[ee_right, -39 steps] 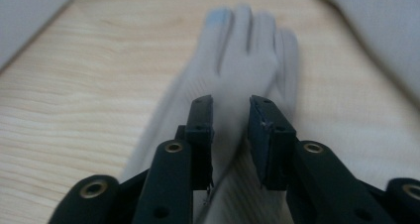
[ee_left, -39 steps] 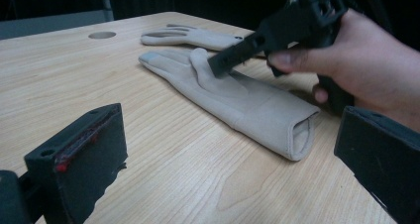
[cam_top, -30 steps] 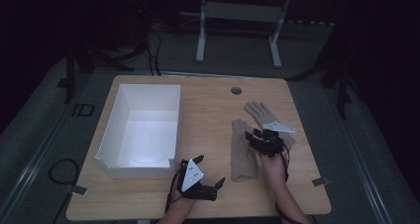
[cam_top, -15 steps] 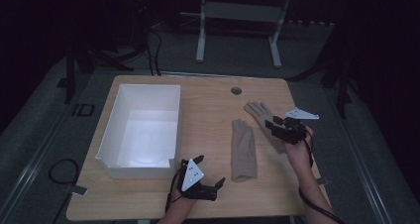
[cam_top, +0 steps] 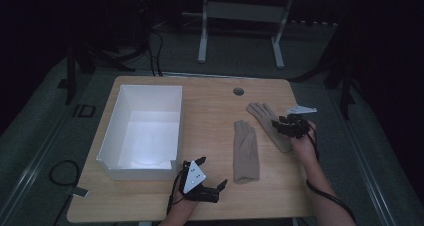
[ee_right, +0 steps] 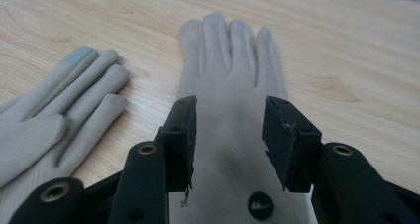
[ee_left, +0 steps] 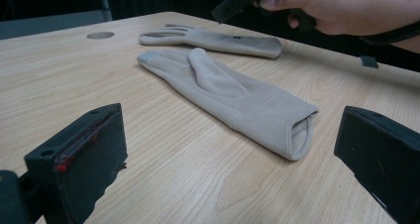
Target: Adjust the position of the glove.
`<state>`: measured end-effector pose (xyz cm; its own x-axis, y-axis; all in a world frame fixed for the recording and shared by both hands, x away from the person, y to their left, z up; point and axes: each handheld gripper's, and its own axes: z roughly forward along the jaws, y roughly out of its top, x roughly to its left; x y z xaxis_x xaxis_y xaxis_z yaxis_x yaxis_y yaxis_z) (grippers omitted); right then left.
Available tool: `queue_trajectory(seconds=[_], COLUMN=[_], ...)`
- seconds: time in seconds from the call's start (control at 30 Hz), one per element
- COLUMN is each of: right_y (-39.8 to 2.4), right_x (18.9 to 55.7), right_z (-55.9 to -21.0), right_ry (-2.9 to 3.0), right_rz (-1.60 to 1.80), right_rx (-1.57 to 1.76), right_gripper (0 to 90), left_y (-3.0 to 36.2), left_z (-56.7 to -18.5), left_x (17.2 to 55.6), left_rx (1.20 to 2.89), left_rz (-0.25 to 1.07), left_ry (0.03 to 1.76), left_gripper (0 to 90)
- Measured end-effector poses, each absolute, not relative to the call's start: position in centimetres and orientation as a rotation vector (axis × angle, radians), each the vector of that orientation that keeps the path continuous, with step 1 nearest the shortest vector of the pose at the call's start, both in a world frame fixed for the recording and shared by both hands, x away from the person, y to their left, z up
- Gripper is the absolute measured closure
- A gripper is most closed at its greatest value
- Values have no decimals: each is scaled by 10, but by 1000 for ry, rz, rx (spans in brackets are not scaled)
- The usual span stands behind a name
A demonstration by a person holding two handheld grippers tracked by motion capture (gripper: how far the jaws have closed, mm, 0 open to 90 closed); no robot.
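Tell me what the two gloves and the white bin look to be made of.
Near glove: beige knit fabric, matte, soft folded cuff, with a grey fingertip patch. Far glove: same fabric by the look, with a small dark button-like tag near the cuff. White bin: smooth and stiff, probably plastic, though it could be coated board.

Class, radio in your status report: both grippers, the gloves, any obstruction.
Left gripper open, low on table. Right gripper open above far glove, nothing gripped. Near glove flat beside it. White bin off to the left, path unobstructed.
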<state>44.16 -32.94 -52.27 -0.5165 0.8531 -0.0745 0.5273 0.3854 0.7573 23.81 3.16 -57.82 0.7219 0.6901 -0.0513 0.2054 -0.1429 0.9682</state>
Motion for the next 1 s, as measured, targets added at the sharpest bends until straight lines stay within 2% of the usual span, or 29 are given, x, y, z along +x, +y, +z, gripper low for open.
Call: queue_trajectory(seconds=[0.27,0.4,0.53,0.6,0.83,1.0], right_y=[-332,-333,-336,-335,-329,-325], right_x=[461,465,462,460,453,439], right_z=[-542,-555,-557,-557,-553,-526], right_ry=[2254,2271,2246,2228,2134,2032], right_rz=[944,933,969,968,983,1016], right_rx=[1222,1224,1230,1250,1354,1414], right_gripper=[542,608,762,807,831,832], left_y=[32,32,32,32,32,32], left_z=[-578,-578,-578,-578,-578,-578], left_x=[238,238,237,238,238,238], left_rx=[1699,1698,1696,1696,1696,1696], left_rz=[495,495,497,496,496,492], left_ry=[724,724,724,725,727,726], left_gripper=[2,2,2,2,2,2])
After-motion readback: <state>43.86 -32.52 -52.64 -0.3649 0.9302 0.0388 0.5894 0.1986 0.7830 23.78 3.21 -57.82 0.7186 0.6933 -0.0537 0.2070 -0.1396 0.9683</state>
